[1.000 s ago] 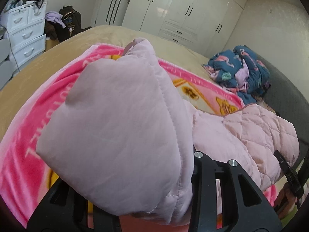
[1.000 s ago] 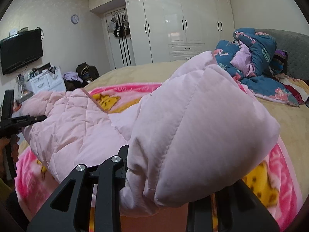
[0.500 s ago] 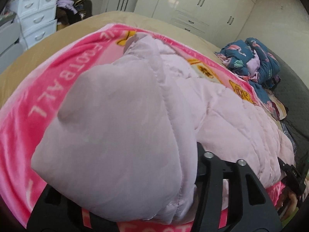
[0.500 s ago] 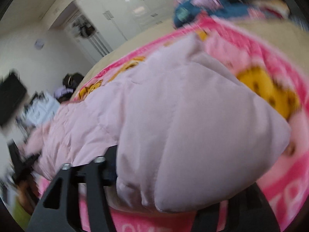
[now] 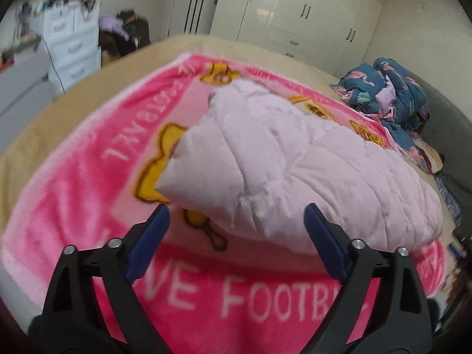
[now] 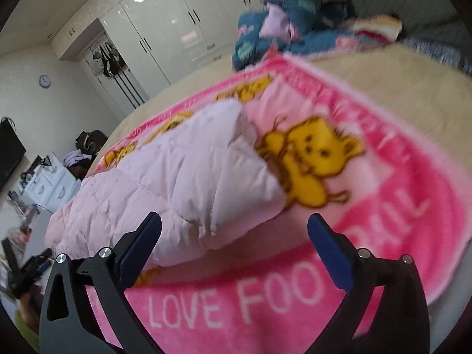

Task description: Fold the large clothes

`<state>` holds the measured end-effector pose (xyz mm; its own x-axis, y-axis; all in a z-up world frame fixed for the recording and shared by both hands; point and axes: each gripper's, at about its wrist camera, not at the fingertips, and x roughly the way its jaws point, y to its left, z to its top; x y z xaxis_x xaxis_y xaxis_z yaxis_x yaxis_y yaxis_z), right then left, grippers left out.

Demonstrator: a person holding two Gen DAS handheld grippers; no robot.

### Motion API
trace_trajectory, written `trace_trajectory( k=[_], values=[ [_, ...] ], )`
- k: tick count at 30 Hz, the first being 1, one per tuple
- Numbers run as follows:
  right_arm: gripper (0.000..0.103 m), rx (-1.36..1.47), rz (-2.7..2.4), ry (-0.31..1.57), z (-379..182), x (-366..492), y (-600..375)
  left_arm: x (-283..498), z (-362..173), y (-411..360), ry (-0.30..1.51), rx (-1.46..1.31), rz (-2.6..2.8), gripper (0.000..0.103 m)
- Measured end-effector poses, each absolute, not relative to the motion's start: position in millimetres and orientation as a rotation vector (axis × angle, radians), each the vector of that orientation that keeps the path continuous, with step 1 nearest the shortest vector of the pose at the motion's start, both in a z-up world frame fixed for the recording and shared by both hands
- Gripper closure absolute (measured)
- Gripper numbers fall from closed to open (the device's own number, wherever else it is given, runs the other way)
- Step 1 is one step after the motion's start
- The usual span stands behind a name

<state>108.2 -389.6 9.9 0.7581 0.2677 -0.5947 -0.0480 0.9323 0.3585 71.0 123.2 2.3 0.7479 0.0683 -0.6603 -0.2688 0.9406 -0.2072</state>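
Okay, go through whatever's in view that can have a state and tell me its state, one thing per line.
left gripper: jaws opening, nothing gripped
right gripper: jaws opening, nothing gripped
pink quilted jacket: folded, lying released on the blanket
pink blanket: spread flat on the bed
blue floral bedding: bunched in a heap
wardrobe doors: closed
white drawers: closed

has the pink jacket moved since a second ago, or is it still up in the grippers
Yes. The pink jacket has dropped from both grippers onto the pink blanket. The left gripper and right gripper jaws are opening, nothing between them.
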Motion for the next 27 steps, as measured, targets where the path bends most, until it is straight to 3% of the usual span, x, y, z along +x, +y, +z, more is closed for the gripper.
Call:
trace_trajectory(
  k=[9, 27],
  values=[
    [0.004, 0.206, 0.234, 0.549, 49.7, 35.3, -374.7, 16.5, 31.1, 84.1, 0.623, -0.202, 0.128, 0.009],
    [0.004, 0.083, 0.399, 0.658, 28.4, -12.7, -285.6, -6.4, 25.6, 16.6, 0.636, -0.18, -0.004, 0.009]
  ],
)
